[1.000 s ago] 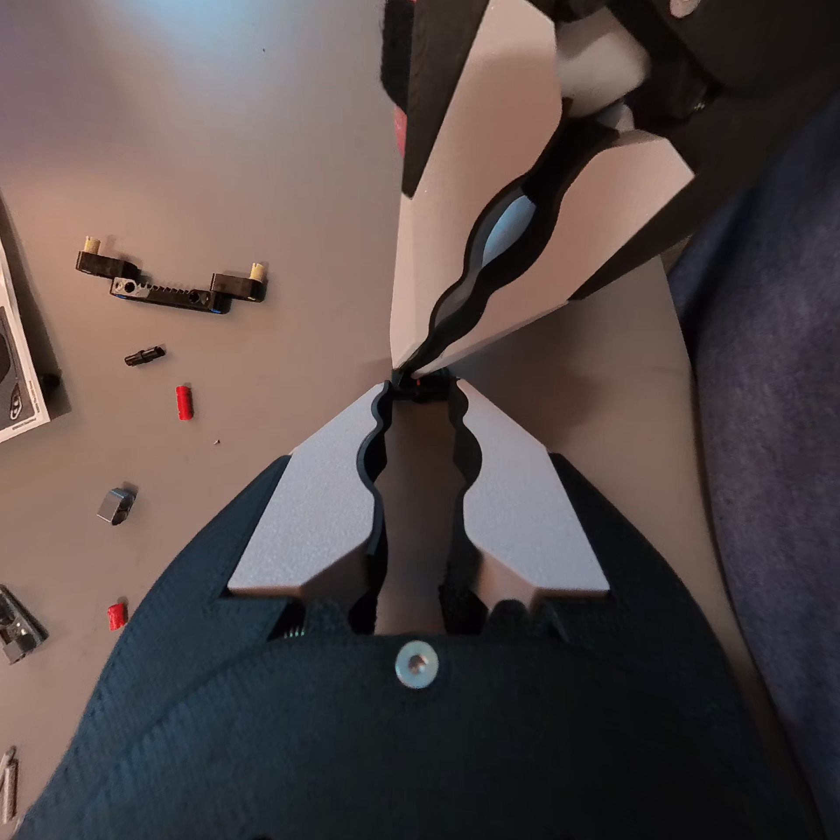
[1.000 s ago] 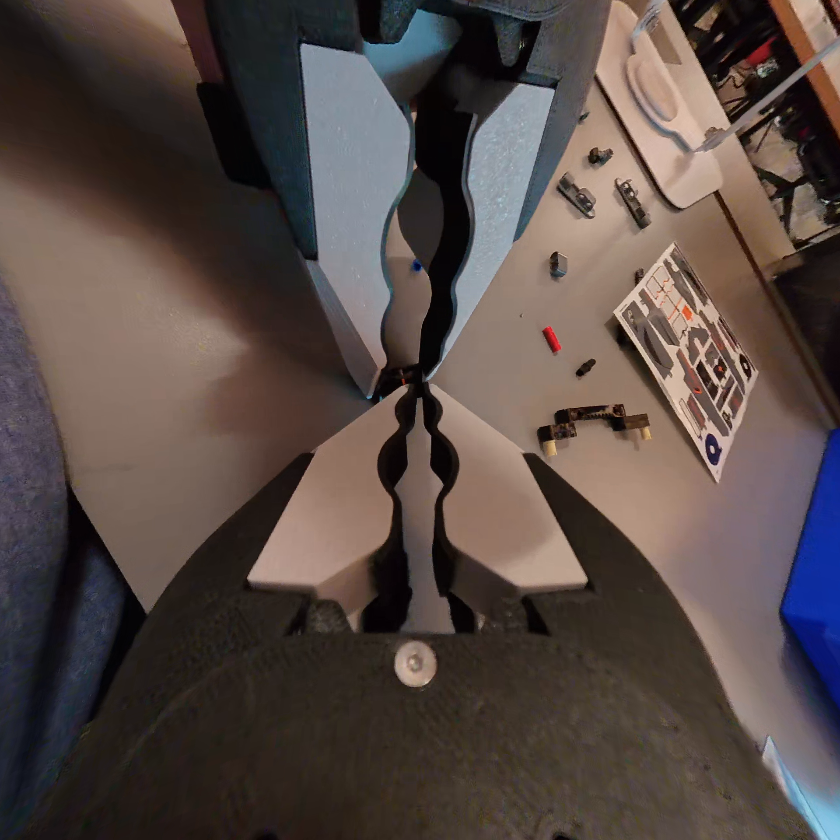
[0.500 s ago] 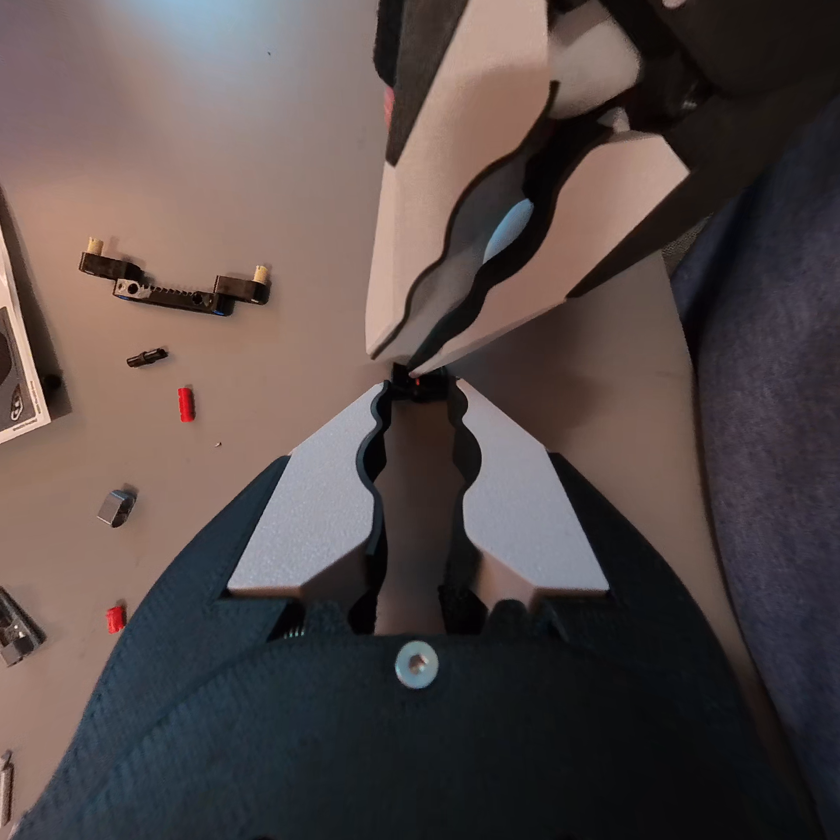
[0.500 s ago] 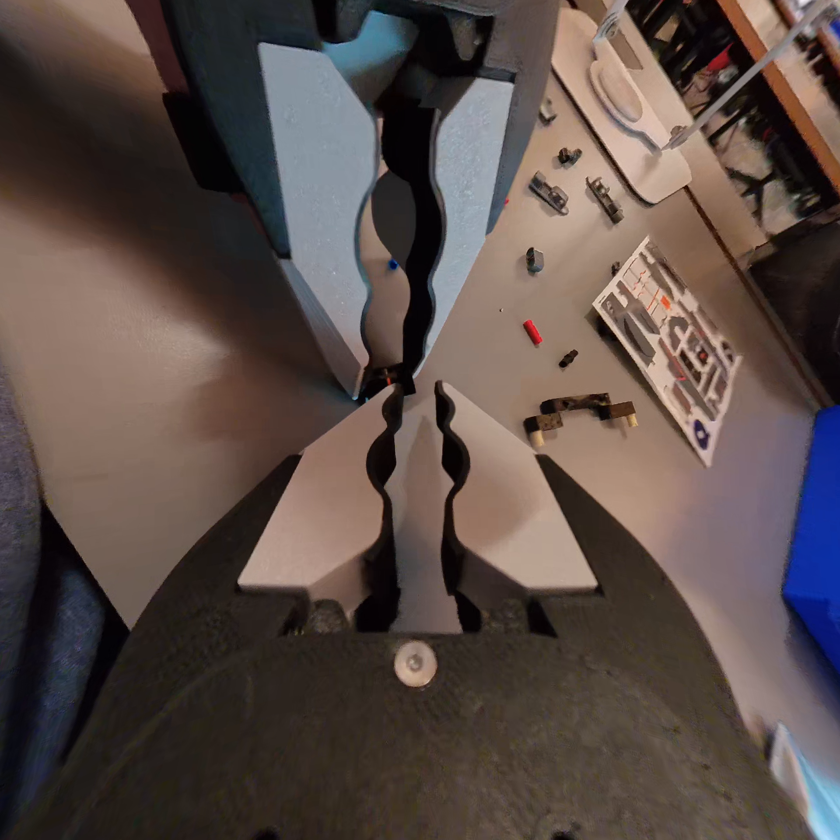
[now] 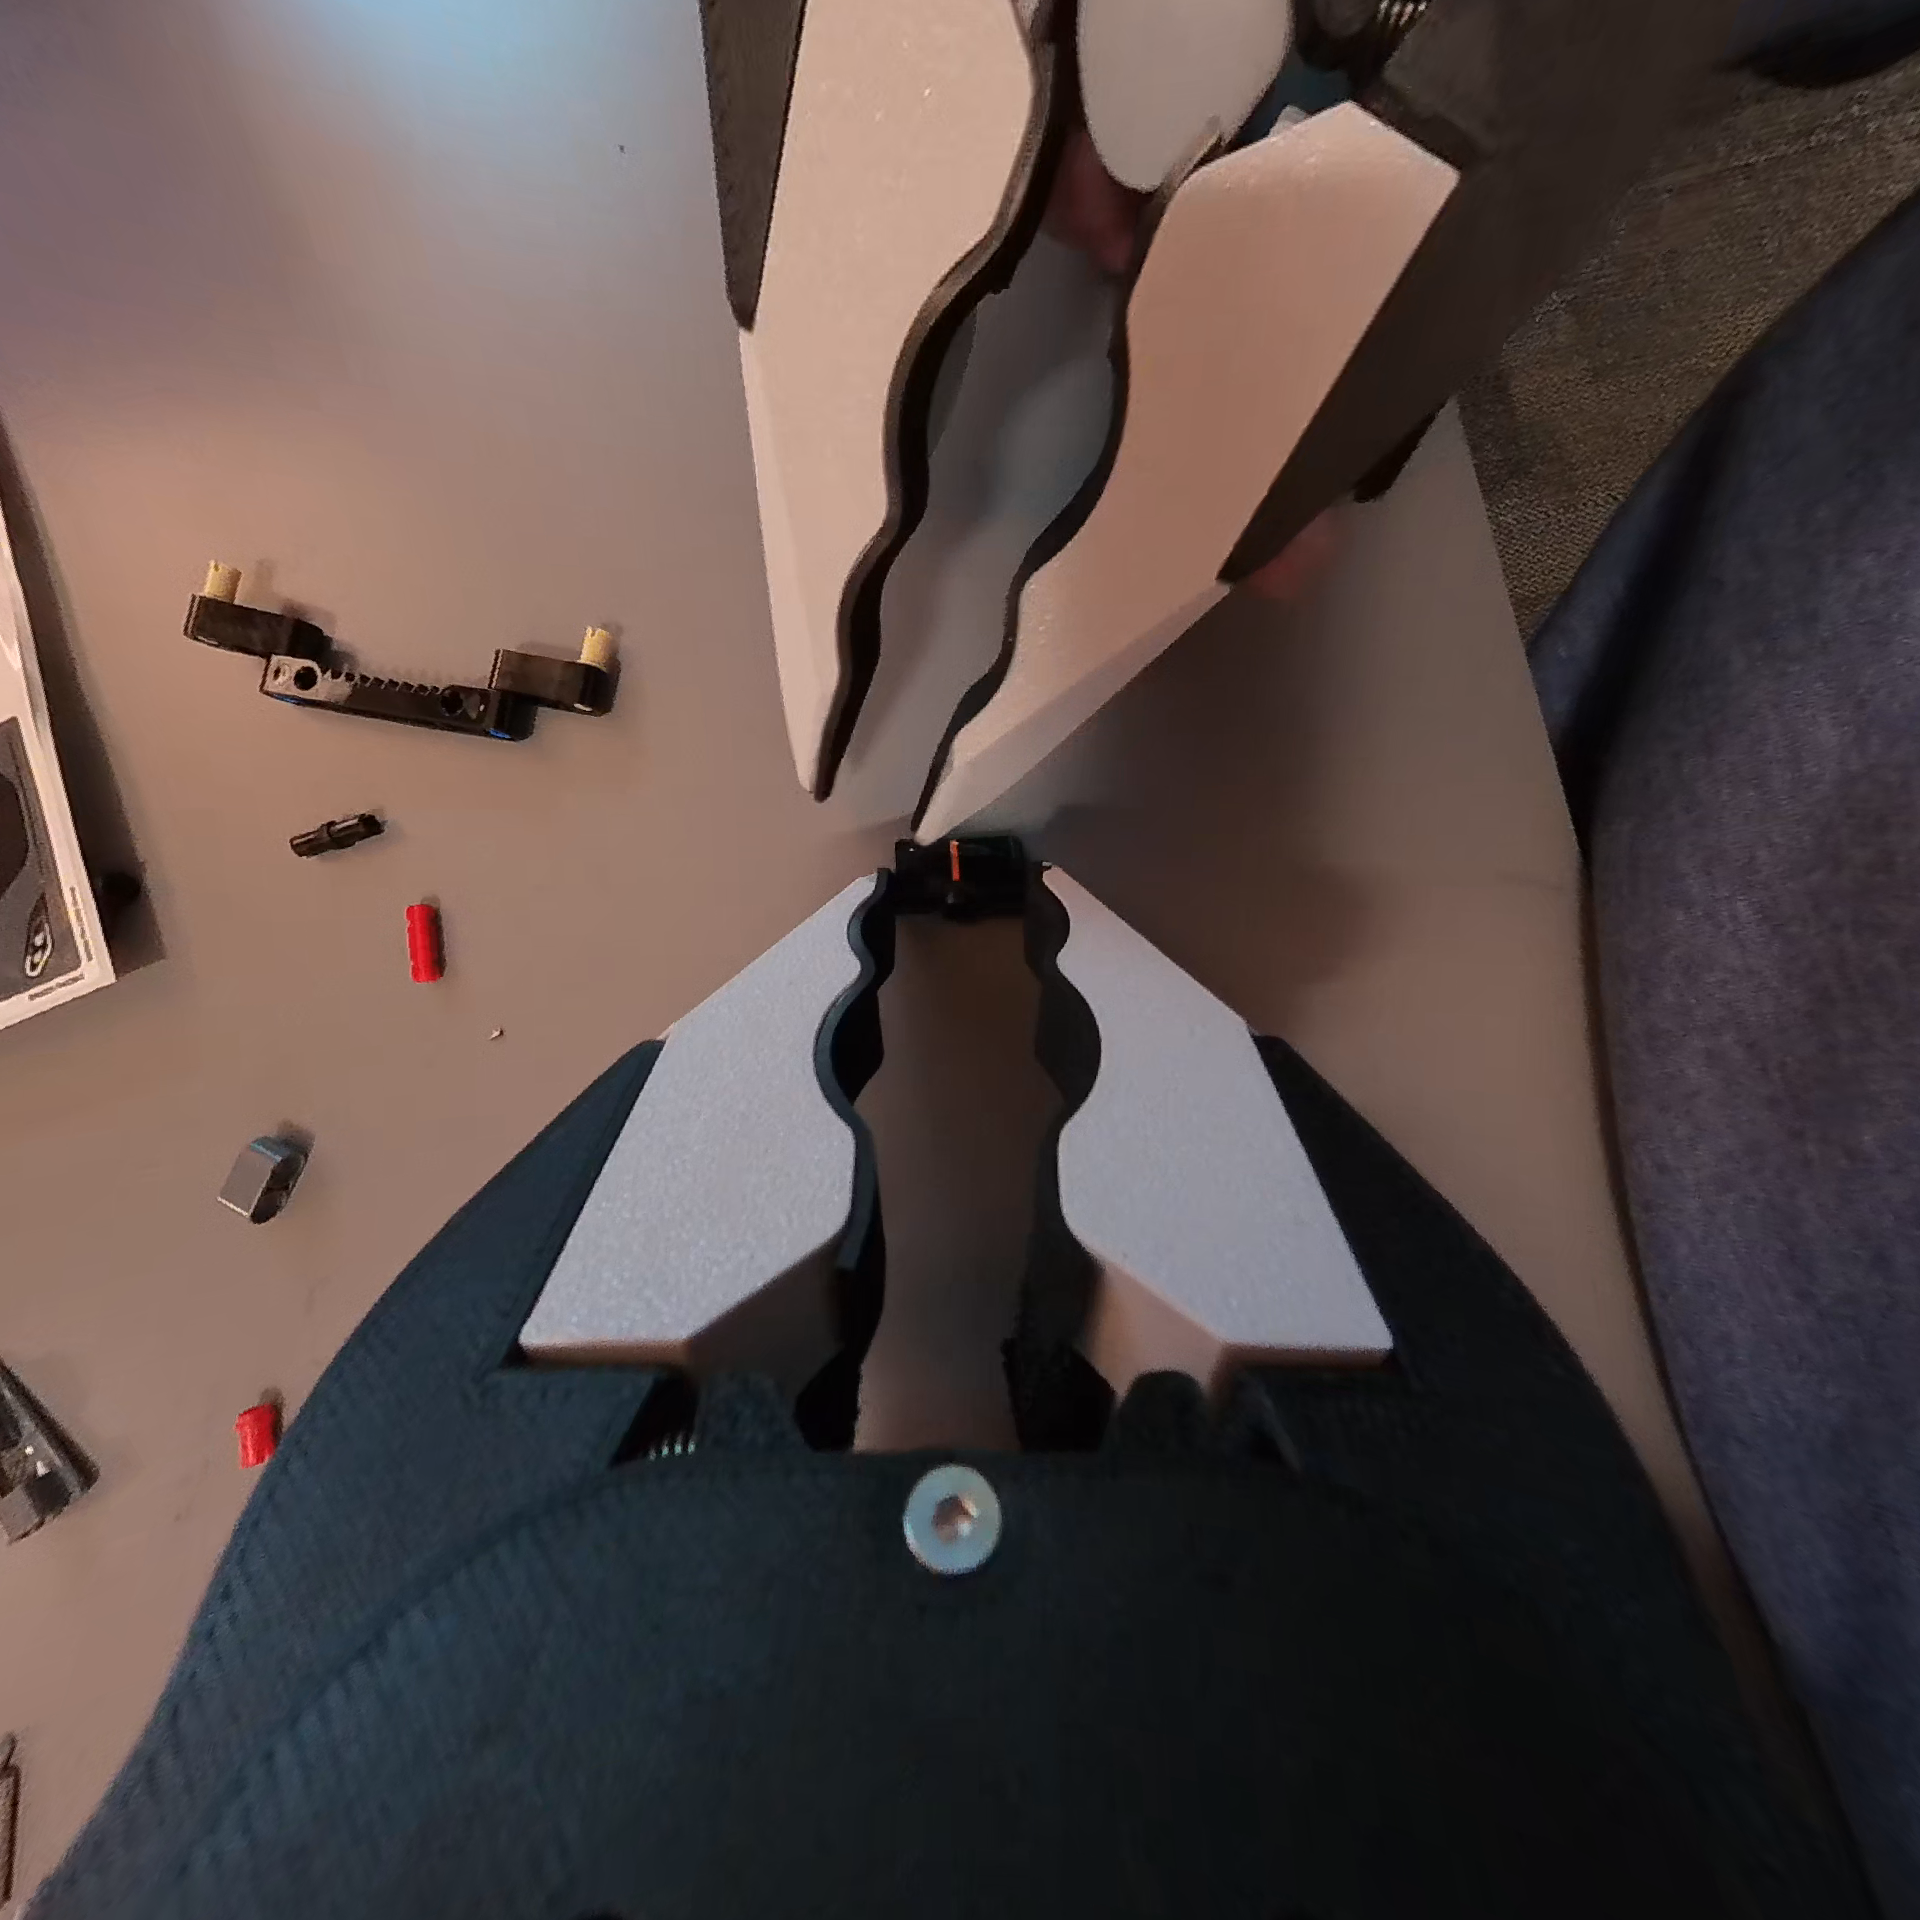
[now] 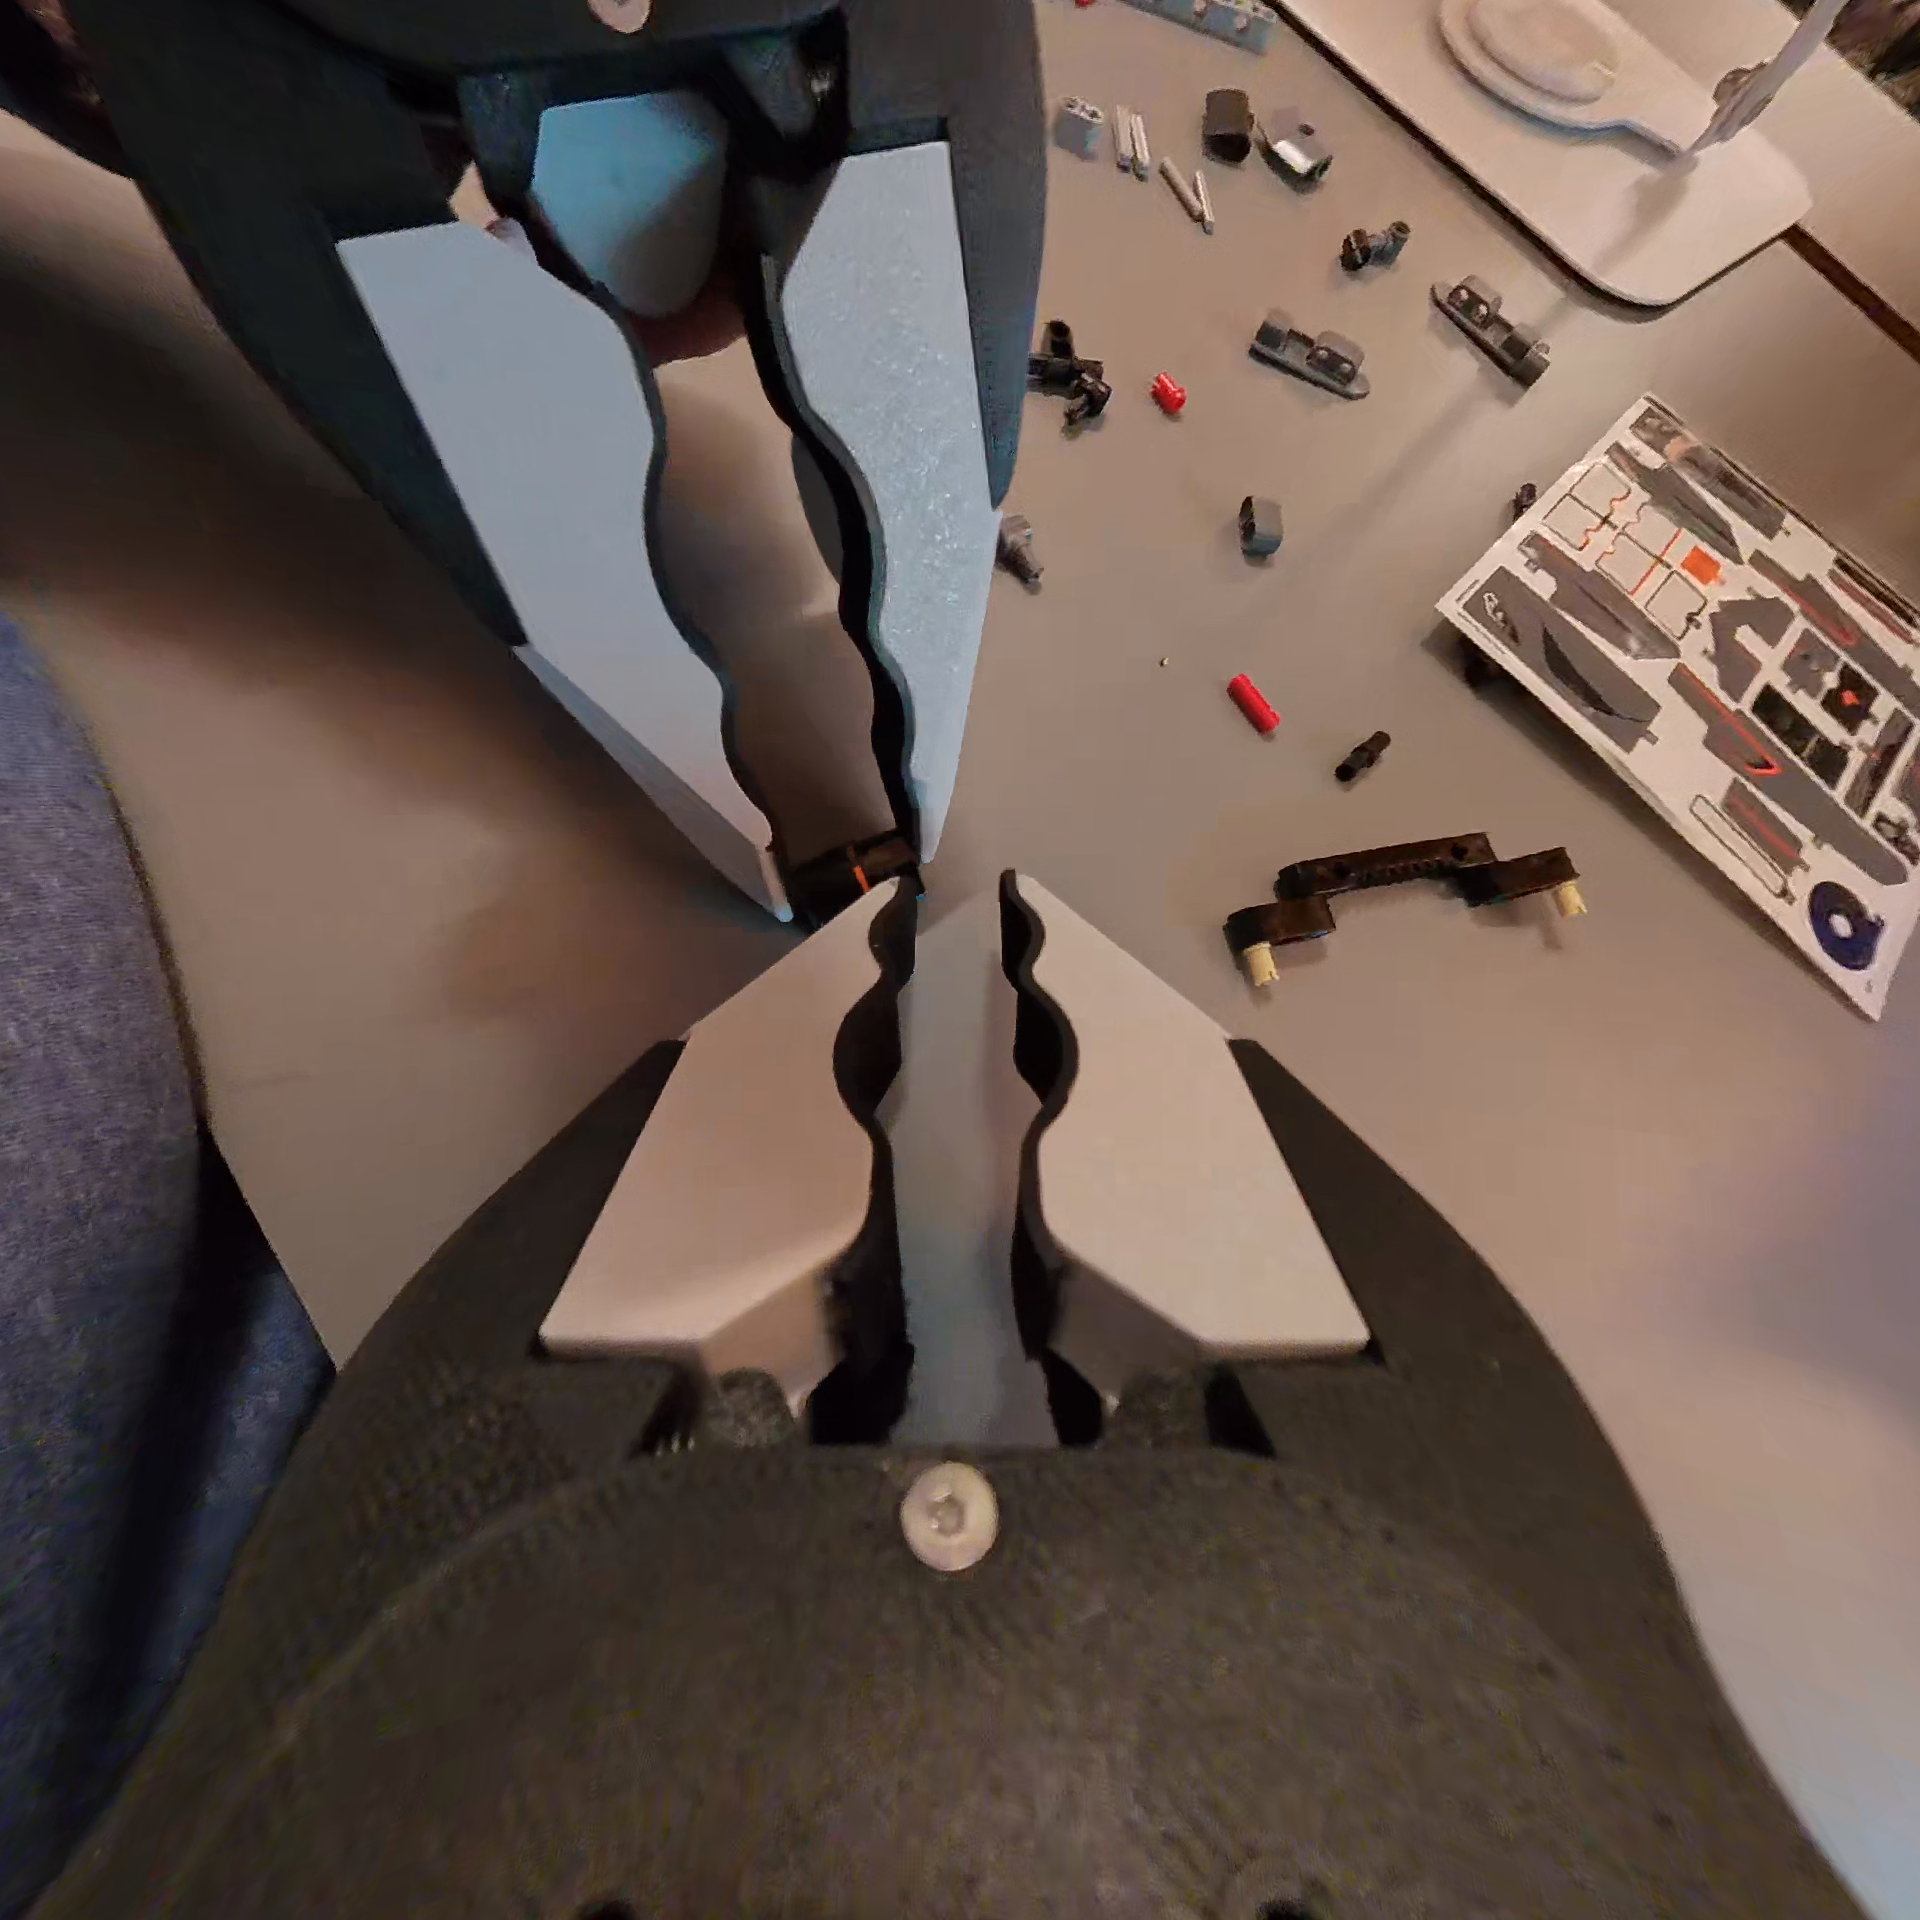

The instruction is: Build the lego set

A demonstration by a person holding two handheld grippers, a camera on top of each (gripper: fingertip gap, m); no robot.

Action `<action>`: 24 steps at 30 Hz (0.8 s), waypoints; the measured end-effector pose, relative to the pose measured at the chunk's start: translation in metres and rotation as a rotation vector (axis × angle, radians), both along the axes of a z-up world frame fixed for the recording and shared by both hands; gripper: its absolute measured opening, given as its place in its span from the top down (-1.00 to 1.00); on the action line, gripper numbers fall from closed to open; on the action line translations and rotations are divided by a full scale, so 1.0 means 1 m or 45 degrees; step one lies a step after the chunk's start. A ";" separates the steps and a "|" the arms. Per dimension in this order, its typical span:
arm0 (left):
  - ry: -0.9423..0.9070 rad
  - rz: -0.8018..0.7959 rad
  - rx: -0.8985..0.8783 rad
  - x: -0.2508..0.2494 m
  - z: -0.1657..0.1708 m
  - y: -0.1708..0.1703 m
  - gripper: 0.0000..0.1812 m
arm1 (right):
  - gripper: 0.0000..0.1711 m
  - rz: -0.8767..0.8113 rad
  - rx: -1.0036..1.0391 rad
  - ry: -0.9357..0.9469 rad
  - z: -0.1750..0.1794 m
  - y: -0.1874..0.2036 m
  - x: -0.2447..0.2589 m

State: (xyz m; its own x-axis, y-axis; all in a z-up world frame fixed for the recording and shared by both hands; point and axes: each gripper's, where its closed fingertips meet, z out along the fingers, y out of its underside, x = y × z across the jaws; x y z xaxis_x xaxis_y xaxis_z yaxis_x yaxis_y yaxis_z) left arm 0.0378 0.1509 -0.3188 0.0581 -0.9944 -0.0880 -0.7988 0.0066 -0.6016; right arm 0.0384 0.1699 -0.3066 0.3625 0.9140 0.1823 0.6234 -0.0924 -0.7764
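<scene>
My left gripper (image 5: 961,883) is shut on a small black Lego piece with an orange stripe (image 5: 977,871), held just above the grey table near its edge. My right gripper (image 6: 956,888) is open and empty, its tips just beside that piece (image 6: 847,875). In the left wrist view the right gripper (image 5: 873,805) comes in from above, jaws apart, one tip close to the piece. In the right wrist view the left gripper (image 6: 852,873) comes in from the top. A black Lego assembly with two tan pins (image 6: 1392,894) lies on the table, also in the left wrist view (image 5: 405,681).
Loose parts lie around: a red pin (image 6: 1252,703), a black pin (image 6: 1361,755), a grey piece (image 6: 1259,525), several more farther back. A sticker sheet (image 6: 1714,675) lies at the right, a white stand base (image 6: 1558,135) behind. A person's blue clothing (image 5: 1766,935) is past the table edge. Less than 4 cm separates the two grippers' tips.
My right gripper has opened, let go of the small black piece and drawn back a little. My left gripper still holds the piece in the same place.
</scene>
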 end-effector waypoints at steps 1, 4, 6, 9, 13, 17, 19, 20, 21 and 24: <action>0.000 0.001 0.000 0.000 0.000 0.000 0.76 | 0.84 -0.008 0.005 0.002 0.000 0.002 -0.001; 0.002 0.003 -0.004 0.000 0.000 0.000 0.75 | 0.85 -0.007 0.018 -0.028 -0.002 0.002 -0.003; -0.002 0.004 -0.007 0.000 0.000 0.000 0.76 | 0.92 -0.025 0.027 -0.081 -0.008 0.004 -0.001; -0.002 0.003 -0.004 0.000 0.000 0.000 0.75 | 0.93 -0.027 0.054 -0.099 -0.008 0.005 0.000; -0.014 0.009 -0.009 0.000 -0.001 0.000 0.76 | 0.84 -0.025 -0.014 0.004 0.000 0.004 0.002; -0.013 0.007 -0.012 0.000 -0.001 0.000 0.75 | 0.91 0.021 0.020 -0.070 -0.007 -0.003 -0.001; -0.018 0.011 -0.014 0.000 -0.001 0.000 0.75 | 0.94 0.055 0.004 -0.078 -0.008 -0.008 -0.001; -0.020 0.012 -0.014 0.000 -0.001 0.000 0.75 | 0.96 0.080 -0.014 -0.077 -0.009 -0.012 0.000; -0.022 0.013 -0.015 0.000 -0.001 0.000 0.75 | 0.94 0.095 -0.040 -0.064 -0.008 -0.014 0.000; -0.024 0.013 -0.013 0.001 -0.001 0.001 0.75 | 0.78 0.072 -0.102 -0.010 -0.005 -0.010 0.002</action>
